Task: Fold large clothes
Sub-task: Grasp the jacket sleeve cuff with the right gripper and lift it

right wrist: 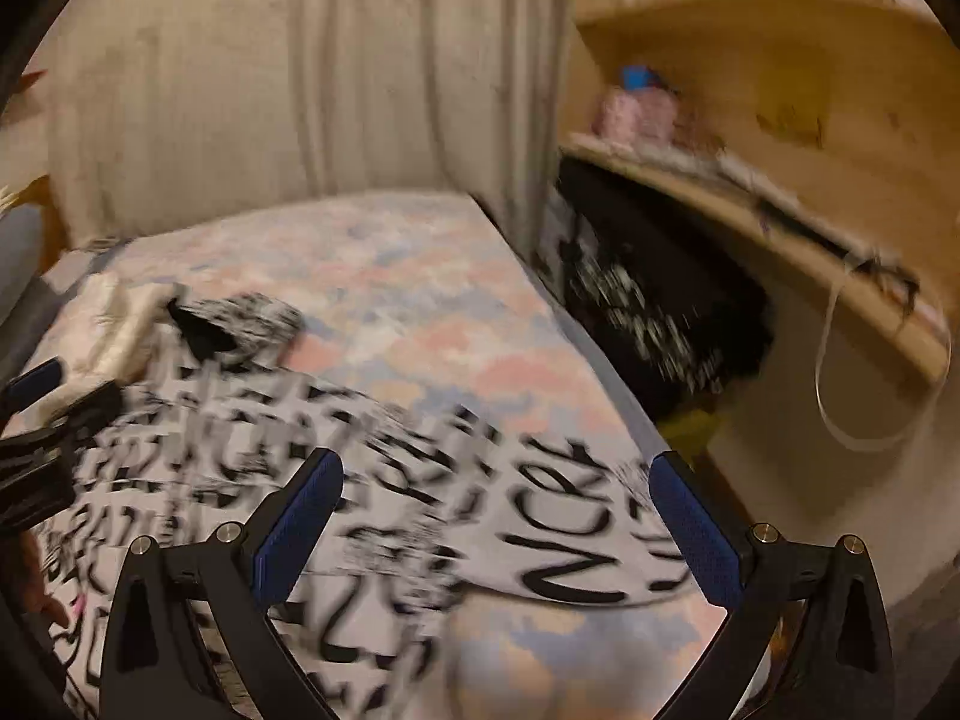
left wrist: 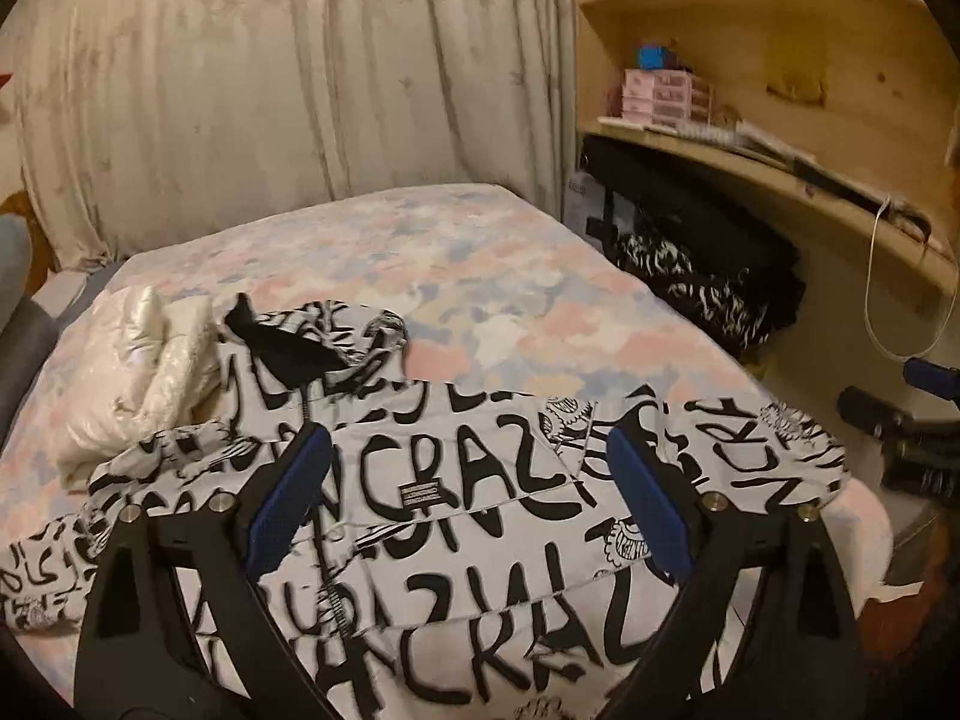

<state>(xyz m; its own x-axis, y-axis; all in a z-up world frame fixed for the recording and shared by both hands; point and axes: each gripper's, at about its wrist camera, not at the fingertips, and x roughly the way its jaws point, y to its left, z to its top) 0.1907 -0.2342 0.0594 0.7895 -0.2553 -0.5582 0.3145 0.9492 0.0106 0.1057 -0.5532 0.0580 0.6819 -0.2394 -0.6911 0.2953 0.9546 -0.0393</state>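
Observation:
A large white jacket (left wrist: 456,498) covered in black lettering lies spread across the near part of the bed, with its black-lined hood (left wrist: 282,342) at the far left. My left gripper (left wrist: 468,456) hovers above it, blue pads wide apart and nothing between them. In the right wrist view the same jacket (right wrist: 372,480) is motion-blurred. My right gripper (right wrist: 498,480) stands open over its right edge, empty. The left gripper (right wrist: 42,414) shows at that view's left border, and the right gripper (left wrist: 900,414) shows at the right edge of the left wrist view.
The bed (left wrist: 420,264) has a pastel patterned cover. A white padded garment (left wrist: 138,372) lies bunched at its left. A wooden desk with shelves (left wrist: 780,168) stands to the right, dark bags (left wrist: 702,264) under it, and a white cable (left wrist: 876,300) hangs from it. A curtain (left wrist: 270,72) is behind.

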